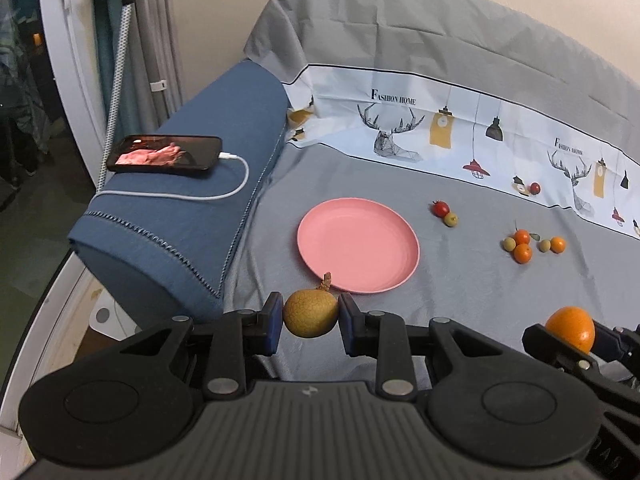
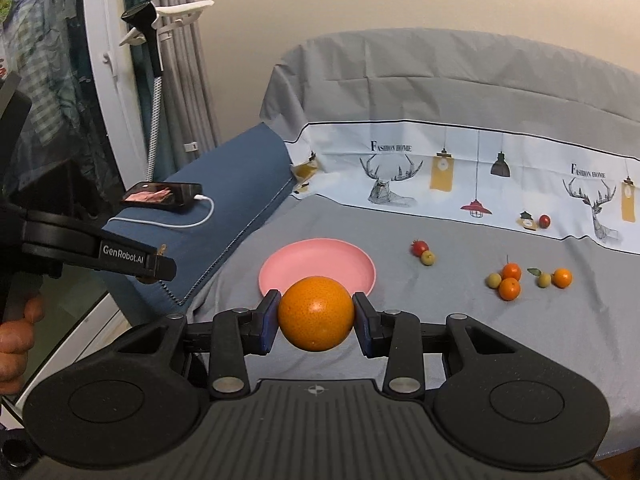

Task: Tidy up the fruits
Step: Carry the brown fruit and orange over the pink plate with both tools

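My left gripper (image 1: 311,318) is shut on a brown-yellow pear (image 1: 310,313) with a dry stem, held above the grey cloth just short of the near rim of the pink plate (image 1: 358,246). My right gripper (image 2: 316,314) is shut on a large orange (image 2: 315,312), also in front of the pink plate (image 2: 320,266), which has nothing on it. In the left wrist view that orange (image 1: 571,327) shows at the right edge. Small fruits lie further right: a red tomato (image 2: 420,246) beside a green one, and a cluster of small oranges (image 2: 510,280) and green fruits.
A blue padded armrest (image 1: 192,208) at the left bears a phone (image 1: 164,154) on a white charging cable. A printed white cloth band (image 2: 460,176) runs along the back, with a red tomato (image 2: 544,221) on it. A hand (image 2: 16,336) holds the left gripper's handle.
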`<state>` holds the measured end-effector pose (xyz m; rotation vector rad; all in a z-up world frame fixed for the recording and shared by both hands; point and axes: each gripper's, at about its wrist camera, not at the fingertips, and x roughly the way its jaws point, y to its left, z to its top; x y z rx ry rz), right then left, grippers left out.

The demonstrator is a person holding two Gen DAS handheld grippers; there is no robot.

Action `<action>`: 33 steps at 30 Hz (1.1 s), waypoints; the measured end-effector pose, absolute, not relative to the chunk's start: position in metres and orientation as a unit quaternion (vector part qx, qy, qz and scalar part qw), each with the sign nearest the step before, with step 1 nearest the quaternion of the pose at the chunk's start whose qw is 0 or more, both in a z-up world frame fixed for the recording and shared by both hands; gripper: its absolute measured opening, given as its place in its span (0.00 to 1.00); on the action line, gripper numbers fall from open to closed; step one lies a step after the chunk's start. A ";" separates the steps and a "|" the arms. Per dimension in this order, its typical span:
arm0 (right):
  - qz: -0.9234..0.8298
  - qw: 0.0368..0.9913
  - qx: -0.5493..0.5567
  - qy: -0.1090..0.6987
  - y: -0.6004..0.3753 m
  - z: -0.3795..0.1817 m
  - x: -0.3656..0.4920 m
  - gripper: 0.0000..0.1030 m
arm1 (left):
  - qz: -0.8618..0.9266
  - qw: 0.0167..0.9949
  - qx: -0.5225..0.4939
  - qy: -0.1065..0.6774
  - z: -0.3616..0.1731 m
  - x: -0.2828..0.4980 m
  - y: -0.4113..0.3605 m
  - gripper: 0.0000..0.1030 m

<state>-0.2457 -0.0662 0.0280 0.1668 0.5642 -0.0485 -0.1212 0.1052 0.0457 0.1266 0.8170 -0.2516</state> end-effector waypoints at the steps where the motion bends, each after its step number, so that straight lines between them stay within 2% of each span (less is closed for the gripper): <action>1: -0.023 0.957 0.081 0.278 -0.065 0.029 -0.247 0.39 | -0.121 0.909 0.061 0.395 0.046 -0.123 0.107 0.32; 11: -0.026 0.956 0.078 0.280 -0.058 0.028 -0.250 0.39 | -0.123 0.908 0.059 0.395 0.043 -0.129 0.113 0.32; 33: -0.038 0.941 0.085 0.325 -0.070 0.002 -0.215 0.39 | -0.128 0.887 0.067 0.439 0.009 -0.086 0.100 0.32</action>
